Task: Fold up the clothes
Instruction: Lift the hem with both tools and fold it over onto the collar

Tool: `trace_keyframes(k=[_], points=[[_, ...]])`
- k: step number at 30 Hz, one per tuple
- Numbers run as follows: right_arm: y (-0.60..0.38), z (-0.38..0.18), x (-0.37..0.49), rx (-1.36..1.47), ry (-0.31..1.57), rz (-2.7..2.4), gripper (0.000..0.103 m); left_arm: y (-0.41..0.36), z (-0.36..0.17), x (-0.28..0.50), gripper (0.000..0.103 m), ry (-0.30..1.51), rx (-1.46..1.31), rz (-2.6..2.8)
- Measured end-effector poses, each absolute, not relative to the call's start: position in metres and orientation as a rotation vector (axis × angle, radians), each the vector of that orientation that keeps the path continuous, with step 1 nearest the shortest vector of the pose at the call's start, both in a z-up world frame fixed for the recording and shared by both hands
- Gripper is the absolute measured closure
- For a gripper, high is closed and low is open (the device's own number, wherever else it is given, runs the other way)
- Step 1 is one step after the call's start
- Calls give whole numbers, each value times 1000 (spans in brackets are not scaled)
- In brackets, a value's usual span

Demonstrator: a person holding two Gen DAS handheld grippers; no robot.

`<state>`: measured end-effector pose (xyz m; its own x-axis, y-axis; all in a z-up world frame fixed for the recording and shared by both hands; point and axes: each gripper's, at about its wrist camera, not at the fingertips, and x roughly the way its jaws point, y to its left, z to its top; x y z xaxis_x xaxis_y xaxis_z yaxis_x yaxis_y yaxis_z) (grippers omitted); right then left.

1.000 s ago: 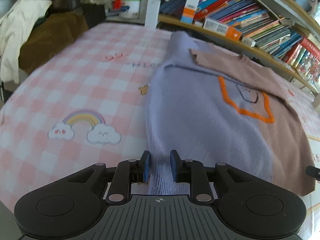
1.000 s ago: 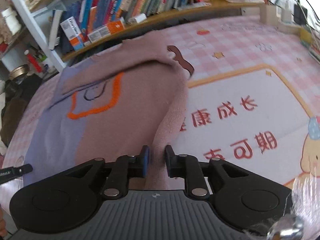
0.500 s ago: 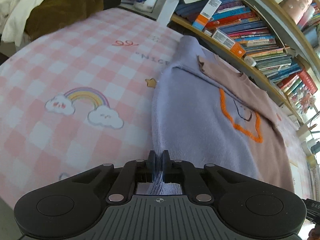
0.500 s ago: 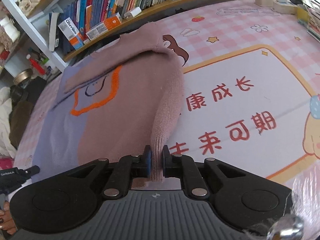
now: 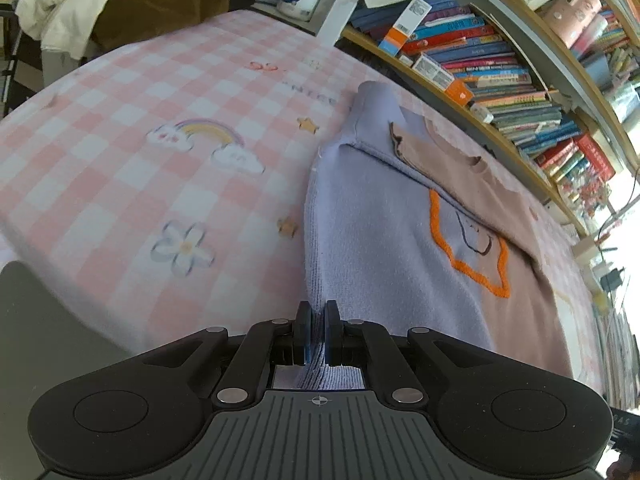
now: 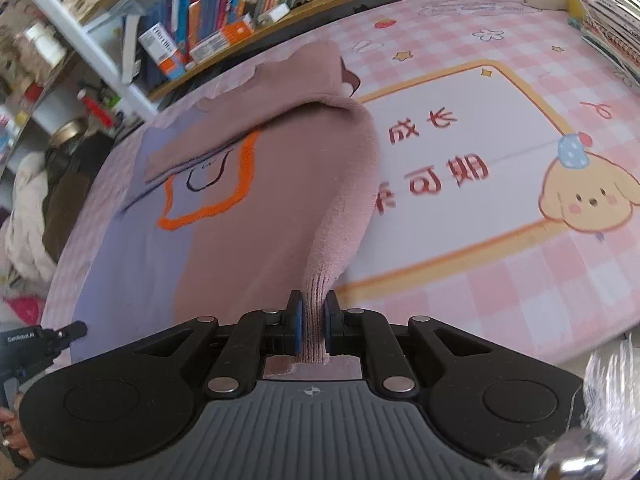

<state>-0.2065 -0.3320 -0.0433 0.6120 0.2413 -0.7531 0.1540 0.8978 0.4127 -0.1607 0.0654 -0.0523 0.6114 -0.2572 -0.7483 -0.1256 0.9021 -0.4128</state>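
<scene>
Left wrist view: left gripper (image 5: pixel 316 334) was clamped on the lilac-and-mauve knit sweater (image 5: pixel 384 240) at its hem, bottom centre; right gripper (image 6: pixel 311 326) likewise pinched the mauve corner, probably to lift the hem evenly over the pink checked mat (image 5: pixel 160 120).

free: pink checked mat (image 5: pixel 132 128) left of sweater (image 5: pixel 384 240) | blocked: bookshelf (image 5: pixel 500 68) along far edge
</scene>
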Motion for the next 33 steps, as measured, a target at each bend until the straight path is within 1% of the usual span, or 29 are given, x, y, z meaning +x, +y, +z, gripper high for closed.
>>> trace_keyframes(k=[8, 13, 17, 23, 29, 33], points=[[-338, -46, -239, 483, 962, 84, 94, 66, -55, -194, 99, 935, -475, -78], [-345, -29, -238, 546, 895, 115, 94, 67, -37, -188, 99, 846, -539, -128], [-351, -6, -225, 576, 793, 133, 94, 75, -22, -169, 99, 759, -634, -158], [-363, 19, -182, 637, 660, 122, 94, 80, -11, -125, 99, 664, -716, -178], [-364, 37, -127, 647, 590, 108, 94, 74, -2, -68, 98, 620, -716, -210], [-364, 42, -87, 643, 587, 73, 94, 73, -1, -30, 98, 620, -704, -221]])
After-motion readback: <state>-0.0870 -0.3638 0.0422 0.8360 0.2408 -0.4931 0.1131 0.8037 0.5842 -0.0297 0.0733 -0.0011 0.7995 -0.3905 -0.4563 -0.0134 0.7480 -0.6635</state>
